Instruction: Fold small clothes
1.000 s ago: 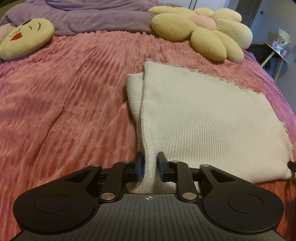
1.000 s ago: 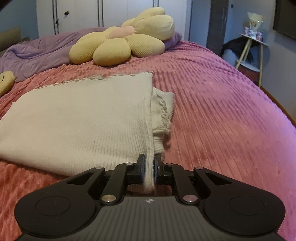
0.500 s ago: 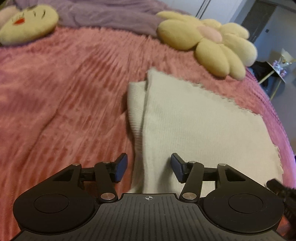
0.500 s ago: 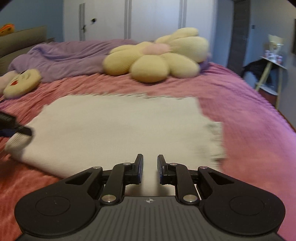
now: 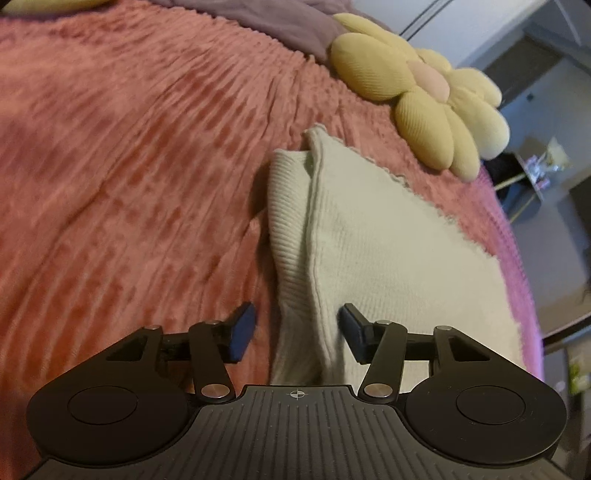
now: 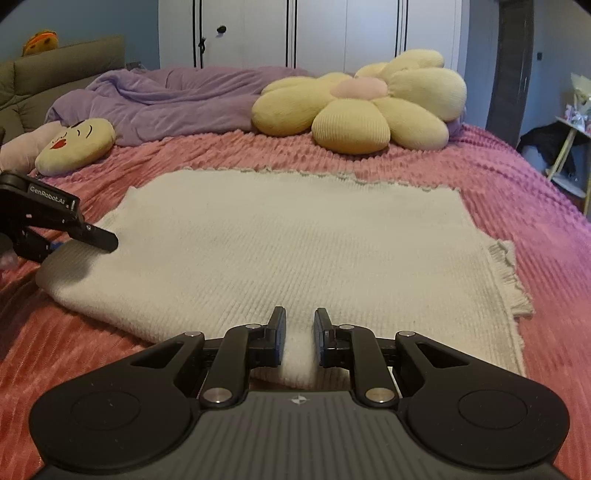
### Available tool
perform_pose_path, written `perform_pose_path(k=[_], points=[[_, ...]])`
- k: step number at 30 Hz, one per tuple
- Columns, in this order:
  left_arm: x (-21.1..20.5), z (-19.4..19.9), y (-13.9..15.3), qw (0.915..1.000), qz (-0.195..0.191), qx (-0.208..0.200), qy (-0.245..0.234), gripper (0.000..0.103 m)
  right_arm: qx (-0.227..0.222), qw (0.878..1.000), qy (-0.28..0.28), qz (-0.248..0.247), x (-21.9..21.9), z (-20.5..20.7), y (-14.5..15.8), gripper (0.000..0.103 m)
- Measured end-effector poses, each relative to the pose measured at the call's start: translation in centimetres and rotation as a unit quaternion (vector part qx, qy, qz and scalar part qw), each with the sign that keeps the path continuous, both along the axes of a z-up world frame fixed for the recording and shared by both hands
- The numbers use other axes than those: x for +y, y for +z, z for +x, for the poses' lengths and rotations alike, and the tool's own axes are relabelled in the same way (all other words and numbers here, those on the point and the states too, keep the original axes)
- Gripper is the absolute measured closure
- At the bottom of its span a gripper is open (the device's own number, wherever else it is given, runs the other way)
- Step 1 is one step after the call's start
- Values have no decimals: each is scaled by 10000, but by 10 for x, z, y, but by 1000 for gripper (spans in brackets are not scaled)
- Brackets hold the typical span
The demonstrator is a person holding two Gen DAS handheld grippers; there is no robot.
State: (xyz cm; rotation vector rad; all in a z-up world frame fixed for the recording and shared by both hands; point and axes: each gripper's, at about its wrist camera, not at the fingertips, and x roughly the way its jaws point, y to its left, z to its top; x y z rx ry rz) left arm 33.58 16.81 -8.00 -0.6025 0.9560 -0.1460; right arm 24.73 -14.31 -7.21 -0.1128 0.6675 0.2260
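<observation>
The only readable writing is "GenRobot.AI", printed in white on the black body of the left gripper [image 6: 59, 225] where it enters the right wrist view from the left edge.

One cream knitted garment [image 6: 288, 254] lies folded flat on the bed's pink ribbed bedspread [image 6: 524, 192]. Its far edge is scalloped, and a ribbed sleeve or side layer sticks out from under the top layer at each end. There are two yellow cushions: one flower-shaped cushion [image 6: 362, 107] beyond the garment, and one round cushion with a winking face [image 6: 75, 146] to the far left. One crumpled purple blanket [image 6: 173, 96] lies behind them, in front of white wardrobe doors [image 6: 295, 33].

In its own view, the left gripper [image 5: 297, 332] stands about half open, its two blue-padded fingers straddling the garment's ribbed folded edge without pressing it; the fabric passes between them.

The right gripper [image 6: 298, 338] has its jaws only a narrow way apart over the near edge of the garment. A strip of cream knit shows in the gap, and the pads do not appear to squeeze it.
</observation>
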Motion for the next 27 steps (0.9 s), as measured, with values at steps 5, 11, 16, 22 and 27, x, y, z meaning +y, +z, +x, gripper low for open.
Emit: perform_pose_path(k=[5, 11, 16, 22, 27], points=[[2, 2, 2, 9996, -252, 14, 112, 43, 39, 9999, 141, 75, 6, -6, -2, 87], [0, -2, 9, 9985, -523, -108, 107, 44, 83, 9997, 190, 134, 7, -5, -4, 87], [-5, 0, 3, 9997, -239, 27, 17, 43, 143, 9996, 175, 194, 6, -3, -5, 87], [-4, 3, -1, 9996, -252, 136, 78, 44, 157, 9995, 204, 159, 7, -3, -5, 86], [-6, 12, -2, 9992, -370, 160, 31, 79, 165, 9995, 189, 194, 10, 1, -6, 87]])
